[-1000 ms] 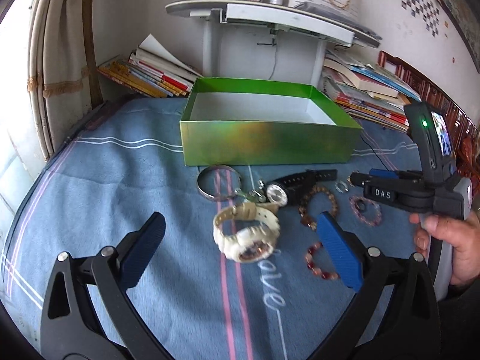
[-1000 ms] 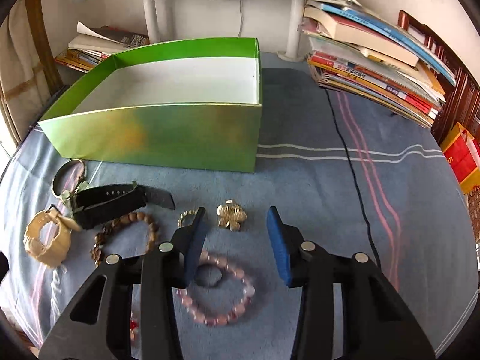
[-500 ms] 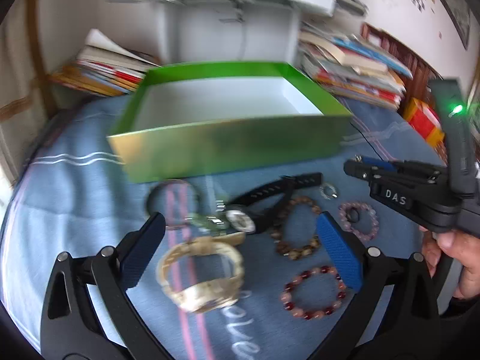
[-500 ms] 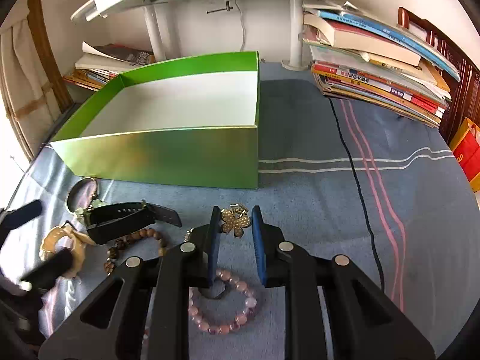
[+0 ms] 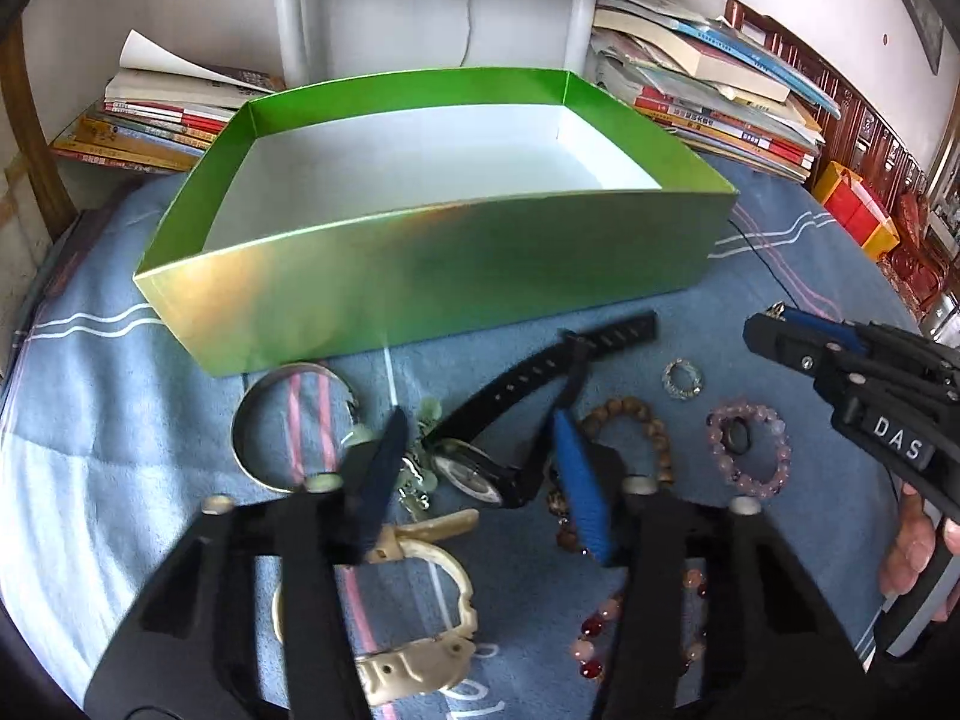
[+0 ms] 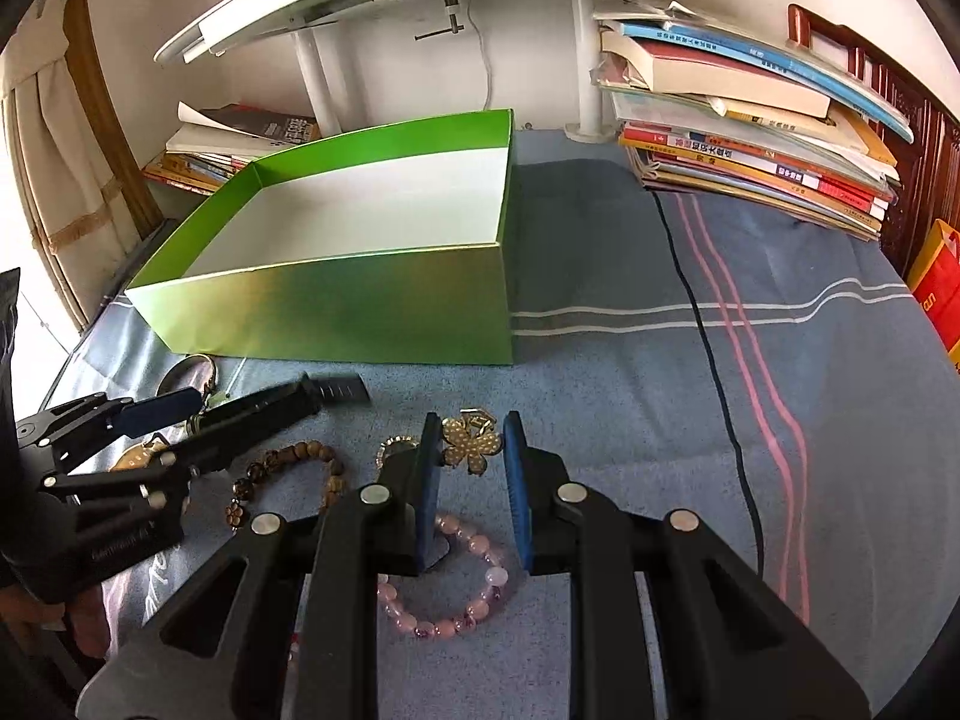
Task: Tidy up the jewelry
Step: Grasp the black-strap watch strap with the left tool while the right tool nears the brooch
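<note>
Loose jewelry lies on the blue cloth in front of an open green box (image 5: 420, 276). My left gripper (image 5: 480, 426) straddles the black watch (image 5: 474, 474). Its jaws are closing, with a thin gap still showing at each blue pad. Under its frame lies a cream watch (image 5: 420, 648). My right gripper (image 6: 472, 420) is shut on a gold flower brooch (image 6: 471, 444), pinched between its fingertips. A pink bead bracelet (image 6: 444, 624) lies under the right fingers. A wooden bead bracelet (image 5: 648, 414), a silver ring (image 5: 682, 379) and a silver bangle (image 5: 240, 438) lie nearby.
Stacks of books (image 6: 750, 138) line the back right and back left (image 5: 150, 126), around white desk legs (image 5: 288, 12). A black cable (image 6: 714, 360) runs down the cloth on the right. A red bead bracelet (image 5: 591, 666) lies near the front. A hand (image 5: 918, 546) holds the right gripper.
My left gripper moved forward from over the cream watch to around the black watch, and its jaws narrowed from wide. My right gripper's jaws closed onto the gold brooch.
</note>
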Available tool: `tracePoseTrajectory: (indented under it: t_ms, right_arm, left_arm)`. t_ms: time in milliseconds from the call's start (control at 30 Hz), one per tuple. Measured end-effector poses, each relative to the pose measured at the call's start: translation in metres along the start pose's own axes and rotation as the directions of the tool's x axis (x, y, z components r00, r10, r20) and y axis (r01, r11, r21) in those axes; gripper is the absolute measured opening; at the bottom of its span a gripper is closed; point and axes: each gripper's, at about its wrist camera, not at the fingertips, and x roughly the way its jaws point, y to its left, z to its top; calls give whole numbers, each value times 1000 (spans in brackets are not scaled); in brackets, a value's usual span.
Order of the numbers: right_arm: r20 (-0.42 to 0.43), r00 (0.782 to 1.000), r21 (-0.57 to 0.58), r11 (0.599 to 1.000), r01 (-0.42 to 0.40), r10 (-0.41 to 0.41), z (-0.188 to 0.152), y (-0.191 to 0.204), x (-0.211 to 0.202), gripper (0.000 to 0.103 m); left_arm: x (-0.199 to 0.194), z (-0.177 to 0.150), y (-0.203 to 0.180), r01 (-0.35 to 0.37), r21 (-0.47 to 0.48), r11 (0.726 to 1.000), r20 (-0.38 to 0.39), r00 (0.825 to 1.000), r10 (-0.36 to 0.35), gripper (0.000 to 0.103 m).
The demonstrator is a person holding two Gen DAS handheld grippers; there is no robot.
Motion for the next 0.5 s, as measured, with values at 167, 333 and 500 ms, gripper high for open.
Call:
tracePoseTrajectory:
  t_ms: [167,333,500]
  right_arm:
    - [2,1000,6,1000,-4,4,-1,-2,0,21]
    - [4,1000,5,1000,-5,5,-1,-2,-1,21]
    - [12,1000,7,1000,-7,7,-3,-1,-6,21]
  left_arm:
    - [0,-1,1,1,7,1000,19,1000,-1,30]
    - [-7,-1,-4,11,20,1000,33,999,-12,28]
    - [-25,-2,-4,74,-6,997,57,996,-73,0]
